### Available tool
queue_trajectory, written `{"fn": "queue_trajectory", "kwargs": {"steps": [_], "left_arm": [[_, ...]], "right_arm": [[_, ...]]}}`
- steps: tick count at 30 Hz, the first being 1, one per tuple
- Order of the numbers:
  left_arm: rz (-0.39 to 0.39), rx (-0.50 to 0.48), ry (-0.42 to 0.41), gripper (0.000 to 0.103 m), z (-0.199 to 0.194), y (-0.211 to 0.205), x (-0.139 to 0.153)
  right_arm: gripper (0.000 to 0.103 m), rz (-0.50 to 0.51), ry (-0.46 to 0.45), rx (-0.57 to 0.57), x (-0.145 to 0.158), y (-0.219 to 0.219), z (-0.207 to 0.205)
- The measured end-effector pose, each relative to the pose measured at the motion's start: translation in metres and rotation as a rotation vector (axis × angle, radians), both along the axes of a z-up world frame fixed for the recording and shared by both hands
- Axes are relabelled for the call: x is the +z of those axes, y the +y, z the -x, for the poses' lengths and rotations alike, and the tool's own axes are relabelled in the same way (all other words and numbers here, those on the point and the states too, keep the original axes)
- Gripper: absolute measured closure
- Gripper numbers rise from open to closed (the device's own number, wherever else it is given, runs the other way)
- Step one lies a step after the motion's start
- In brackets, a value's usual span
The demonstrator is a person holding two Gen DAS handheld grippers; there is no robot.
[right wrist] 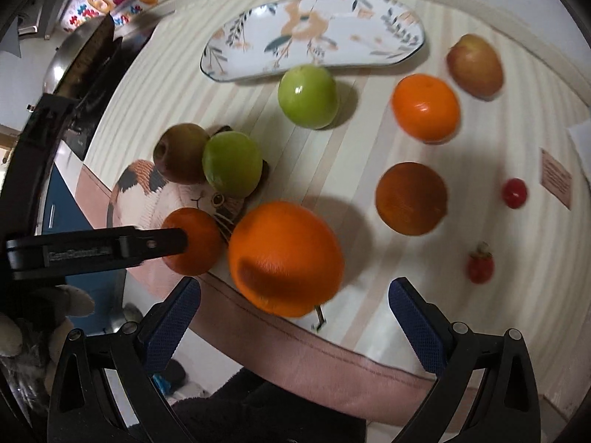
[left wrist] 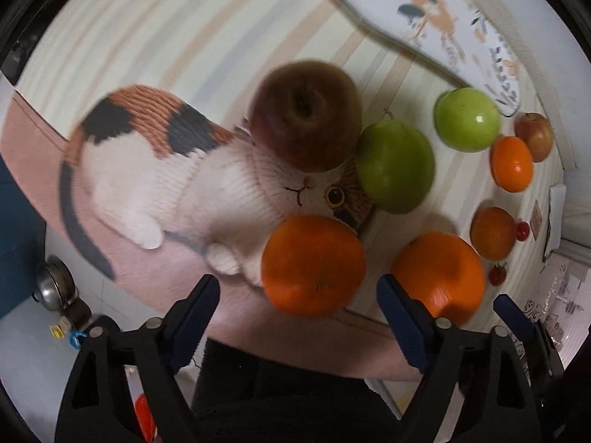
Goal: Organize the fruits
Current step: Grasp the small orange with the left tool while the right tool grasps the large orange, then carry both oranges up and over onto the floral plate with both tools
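1. Nearest the left camera: left gripper [left wrist: 297, 288], fingers spread wide, gripping nothing, poised just short of an orange [left wrist: 314, 264] on the cat mat [left wrist: 129, 170].
2. Nearest the right camera: right gripper [right wrist: 295, 288], fingers likewise apart and bare, lined up on the big orange [right wrist: 284, 258] at the mat's edge.
3. Progress, judged from the layout: barely begun. Plate [right wrist: 314, 33] bare at the far side of the striped cloth [right wrist: 184, 85]; no fruit on it, none lifted.
4. Possibly some grouping under way: a red apple [right wrist: 181, 153] and a green apple [right wrist: 232, 164] touching on the mat, two oranges close by. Cannot tell whether meant as a sort.
5. Left to do, by that reading: nearly everything, each fruit to be carried to its place.
6. Count:
   - oranges: four, two by the mat, two out on the cloth, one of these darker.
   - green apples: two, the second just beside the plate.
   - red apples: two, the second far right near the plate's end.
   - small red fruit: two, a tomato [right wrist: 513, 192] and what looks like a strawberry [right wrist: 480, 262], well apart from the mat.
   - plates: one.
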State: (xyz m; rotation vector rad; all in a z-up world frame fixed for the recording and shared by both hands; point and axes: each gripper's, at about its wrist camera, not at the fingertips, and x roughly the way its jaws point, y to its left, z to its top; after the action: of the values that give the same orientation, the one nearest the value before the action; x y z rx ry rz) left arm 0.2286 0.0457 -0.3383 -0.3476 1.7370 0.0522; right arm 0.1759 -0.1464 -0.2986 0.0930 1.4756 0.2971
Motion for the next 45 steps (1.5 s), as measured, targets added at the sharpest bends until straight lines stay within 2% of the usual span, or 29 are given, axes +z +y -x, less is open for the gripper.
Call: {"fn": "queue_trajectory", "kwargs": {"steps": [2,5,11,13,18,21,28,32,38,45], "left_arm": [[0.014,0.006,0.012,0.027,0.000,-0.002,-0.008],[0.046,0.022,-0.028,0.041,0.002,-0.007,-0.004],[-0.063,-0.067,-0.061,0.041,0.009,-0.014,0.011],[-0.048,-0.069,-0.058,0.040,0.010,-0.009,0.012],[-0.038,-0.052,-0.022,0.038,0.004,0.008,0.005],[-0.021,-0.038,-0.023,0.039,0.004,0.009,0.000],[-0.052,-0.045,-0.047,0.040,0.000,-0.001,0.000],[-0.046,-0.040,-0.067,0.040,0.001,-0.007,0.015],[-0.025,-0.050,-0.118,0.040,-0.001,-0.011,0.044],[0.054,-0.067,-0.240,0.040,-0.025,-0.018,0.116]], "right_arm": [[0.000,0.005,0.024,0.021,-0.008,0.003,-0.005],[0.000,0.000,0.054,0.051,-0.018,0.009,-0.009],[0.001,0.005,0.079,0.101,-0.031,0.030,-0.013],[0.003,0.007,0.093,0.106,-0.038,0.034,-0.015],[0.017,0.030,0.120,0.099,-0.051,0.036,-0.017],[0.018,0.018,0.125,0.090,-0.053,0.035,-0.019],[0.018,0.009,0.121,0.048,-0.050,0.028,-0.018],[0.019,0.004,0.120,0.019,-0.046,0.022,-0.016],[0.019,-0.038,0.100,-0.035,-0.024,0.007,-0.017],[0.019,-0.152,0.015,-0.099,0.042,-0.020,-0.034]]}}
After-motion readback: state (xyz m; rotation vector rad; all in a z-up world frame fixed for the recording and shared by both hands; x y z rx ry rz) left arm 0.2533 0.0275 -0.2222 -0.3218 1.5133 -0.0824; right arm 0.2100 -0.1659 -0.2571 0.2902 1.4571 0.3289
